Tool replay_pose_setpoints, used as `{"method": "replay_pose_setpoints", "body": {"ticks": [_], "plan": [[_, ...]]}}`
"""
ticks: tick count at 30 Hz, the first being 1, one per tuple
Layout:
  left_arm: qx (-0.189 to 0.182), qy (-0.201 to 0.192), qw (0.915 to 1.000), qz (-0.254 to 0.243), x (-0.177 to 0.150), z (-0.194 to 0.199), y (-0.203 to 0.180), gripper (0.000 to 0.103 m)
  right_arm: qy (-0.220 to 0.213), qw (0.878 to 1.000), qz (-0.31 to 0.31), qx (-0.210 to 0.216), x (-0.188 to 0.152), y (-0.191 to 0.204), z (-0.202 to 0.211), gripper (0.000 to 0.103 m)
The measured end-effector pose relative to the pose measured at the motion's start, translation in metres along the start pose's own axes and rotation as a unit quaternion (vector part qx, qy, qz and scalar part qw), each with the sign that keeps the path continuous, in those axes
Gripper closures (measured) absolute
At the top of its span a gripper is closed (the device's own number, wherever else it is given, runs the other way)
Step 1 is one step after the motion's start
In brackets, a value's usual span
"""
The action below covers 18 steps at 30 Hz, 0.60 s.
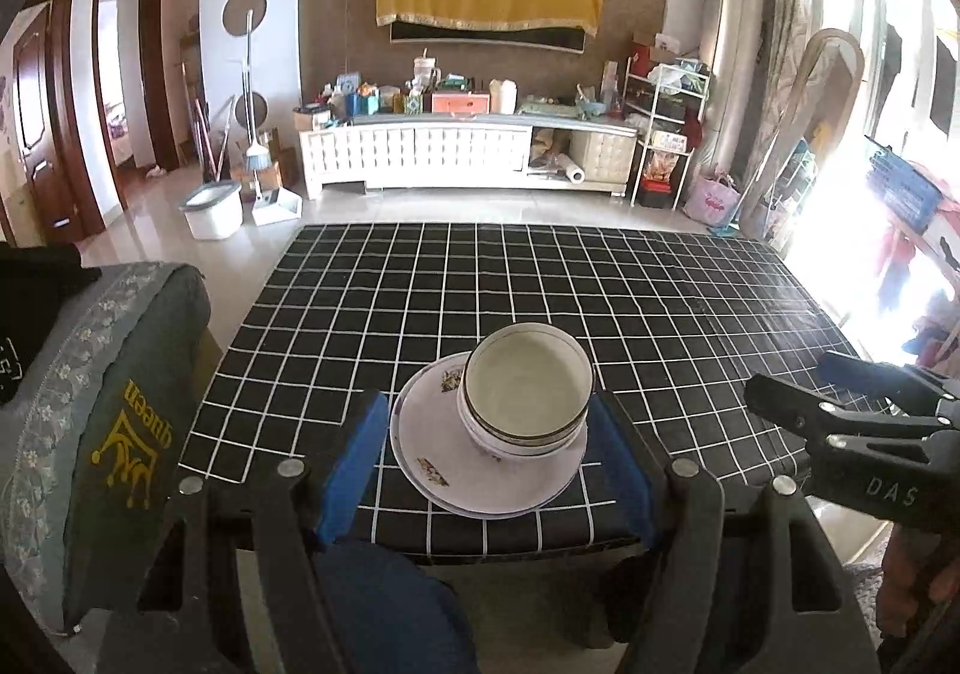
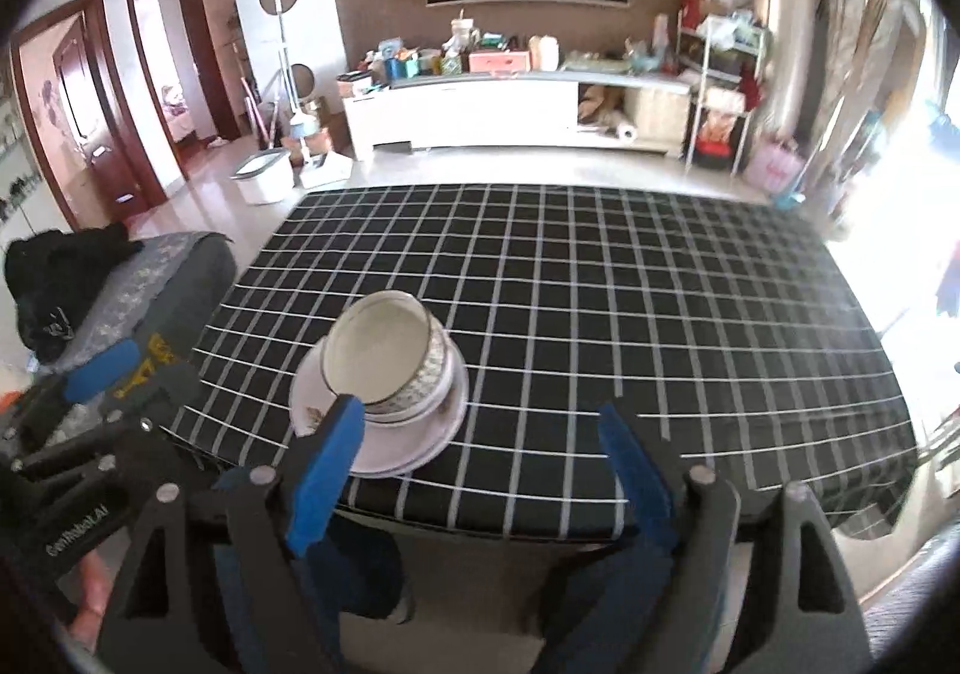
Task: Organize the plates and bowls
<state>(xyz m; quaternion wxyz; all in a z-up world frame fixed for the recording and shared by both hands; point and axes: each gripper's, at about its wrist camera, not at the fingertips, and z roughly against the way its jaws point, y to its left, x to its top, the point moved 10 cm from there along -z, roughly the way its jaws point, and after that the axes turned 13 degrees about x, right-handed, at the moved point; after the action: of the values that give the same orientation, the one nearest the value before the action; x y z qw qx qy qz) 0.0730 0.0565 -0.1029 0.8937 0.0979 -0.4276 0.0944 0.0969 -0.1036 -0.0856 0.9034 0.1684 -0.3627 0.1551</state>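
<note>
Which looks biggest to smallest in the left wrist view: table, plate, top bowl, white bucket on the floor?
1. Table
2. Plate
3. Top bowl
4. White bucket; it stands farther back, so its real size against the top bowl is unsure.

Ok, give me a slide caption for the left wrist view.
Open left gripper above stacked bowls on plates, checked table.
</note>
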Motion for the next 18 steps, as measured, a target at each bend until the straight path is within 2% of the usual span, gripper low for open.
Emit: {"method": "replay_pose_setpoints", "body": {"ticks": [3, 6, 7, 10, 14, 18], "plan": [[-0.006, -0.015, 0.9999, -0.003, 0.0, 0.013, -0.003, 0.029, -0.018, 1.0, 0.003, -0.008, 0.0, 0.0, 0.015, 0.017], [-0.008, -0.031, 0.9995, -0.008, 0.0, 0.025, -0.006, 0.02, -0.051, 0.998, 0.014, -0.027, 0.004, 0.0, 0.03, 0.007], [-0.004, -0.035, 0.9993, -0.013, 0.0, 0.028, -0.007, 0.02, -0.054, 0.998, 0.018, -0.028, 0.005, 0.0, 0.033, 0.005], [0.001, -0.042, 0.9989, -0.021, 0.0, 0.034, -0.009, 0.018, -0.057, 0.998, 0.019, -0.025, 0.004, 0.0, 0.037, 0.003], [0.01, -0.042, 0.9987, -0.027, -0.003, 0.038, -0.011, 0.009, -0.052, 0.998, 0.022, -0.018, -0.003, 0.0, 0.035, 0.001], [0.023, -0.043, 0.9981, -0.039, -0.007, 0.044, -0.013, 0.009, -0.053, 0.998, 0.025, -0.018, -0.011, 0.001, 0.038, 0.0]]}}
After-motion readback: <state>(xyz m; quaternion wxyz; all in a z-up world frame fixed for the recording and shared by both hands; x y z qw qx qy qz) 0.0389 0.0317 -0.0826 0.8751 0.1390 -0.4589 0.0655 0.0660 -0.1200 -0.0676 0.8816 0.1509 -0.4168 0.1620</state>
